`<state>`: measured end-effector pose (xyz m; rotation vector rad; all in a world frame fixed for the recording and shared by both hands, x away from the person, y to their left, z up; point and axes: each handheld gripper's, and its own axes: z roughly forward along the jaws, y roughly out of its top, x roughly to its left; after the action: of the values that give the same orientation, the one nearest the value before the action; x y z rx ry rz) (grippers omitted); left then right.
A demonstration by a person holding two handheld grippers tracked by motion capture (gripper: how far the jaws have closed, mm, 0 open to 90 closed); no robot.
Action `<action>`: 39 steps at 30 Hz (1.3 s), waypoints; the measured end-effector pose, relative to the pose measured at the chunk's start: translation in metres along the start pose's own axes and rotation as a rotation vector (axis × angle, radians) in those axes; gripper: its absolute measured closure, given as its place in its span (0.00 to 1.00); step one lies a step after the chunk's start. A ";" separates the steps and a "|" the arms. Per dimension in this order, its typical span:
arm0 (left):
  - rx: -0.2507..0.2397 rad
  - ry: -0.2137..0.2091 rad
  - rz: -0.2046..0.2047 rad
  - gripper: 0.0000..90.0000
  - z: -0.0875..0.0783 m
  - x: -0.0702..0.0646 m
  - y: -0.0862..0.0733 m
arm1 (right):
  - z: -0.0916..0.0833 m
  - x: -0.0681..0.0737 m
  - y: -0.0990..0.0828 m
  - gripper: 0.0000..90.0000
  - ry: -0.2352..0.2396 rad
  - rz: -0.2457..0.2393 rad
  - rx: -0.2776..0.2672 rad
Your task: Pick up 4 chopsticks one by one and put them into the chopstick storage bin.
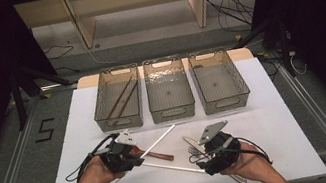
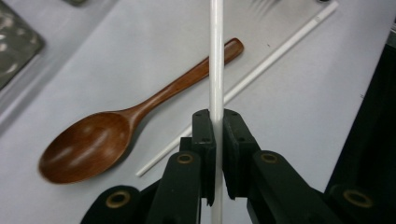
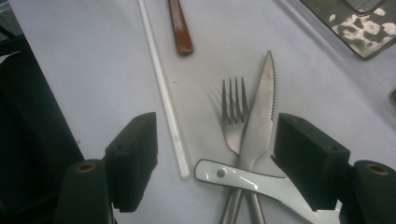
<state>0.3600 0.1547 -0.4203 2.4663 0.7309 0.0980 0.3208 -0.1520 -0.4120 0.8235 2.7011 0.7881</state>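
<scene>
Left gripper (image 2: 215,140): jaws clamped narrow on 1 white chopstick (image 2: 215,56), which we hold off the tabletop (image 1: 274,102) near its front edge, left of middle. The grip sits near 1 end, so the long free end could swing or slip while carried.

Right gripper (image 3: 215,154): jaws wide, nothing pinched, straddling the crossed knife (image 3: 259,116) and fork (image 3: 233,112) toward the front right. Closing here could catch both pieces, or skid the knife.

Below lie the second chopstick (image 2: 275,56) and the wooden spoon (image 2: 112,135); a low pass could knock them. 3 bins (image 1: 169,90) line the far edge; brown chopsticks (image 1: 120,99) in the left 1.
</scene>
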 end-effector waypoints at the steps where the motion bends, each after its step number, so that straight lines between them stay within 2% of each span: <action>1: -0.010 0.004 -0.006 0.93 -0.002 0.001 0.000 | 0.000 0.000 0.000 0.35 0.003 0.004 0.000; 6: -0.043 0.021 -0.043 0.93 -0.009 0.009 -0.001 | 0.003 0.001 0.000 0.34 0.020 0.014 0.004; 10: -0.064 0.034 -0.070 0.93 -0.015 0.016 -0.001 | 0.003 0.002 0.000 0.32 0.014 0.022 0.002; 13: -0.101 0.038 -0.103 0.93 -0.022 0.022 0.000 | 0.004 0.002 0.000 0.31 0.015 0.021 0.009; 17: -0.142 0.078 -0.117 0.93 -0.035 0.036 0.005 | 0.004 0.003 0.000 0.30 0.018 0.024 0.001; 25: -0.223 0.127 -0.197 0.93 -0.054 0.067 0.011 | 0.004 0.001 0.000 0.30 0.025 0.028 -0.001; 28: -0.223 0.136 -0.215 0.93 -0.056 0.080 0.016 | 0.004 0.001 0.000 0.30 0.029 0.028 -0.002; 35: -0.225 0.199 -0.224 0.93 -0.066 0.107 0.040 | 0.005 0.001 0.000 0.30 0.040 0.020 0.003; 39: -0.234 0.225 -0.249 0.93 -0.065 0.122 0.050 | 0.005 0.001 -0.001 0.29 0.040 0.023 0.002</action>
<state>0.4736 0.2159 -0.3492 2.1453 1.0530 0.3500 0.3217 -0.1499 -0.4166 0.8503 2.7324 0.8155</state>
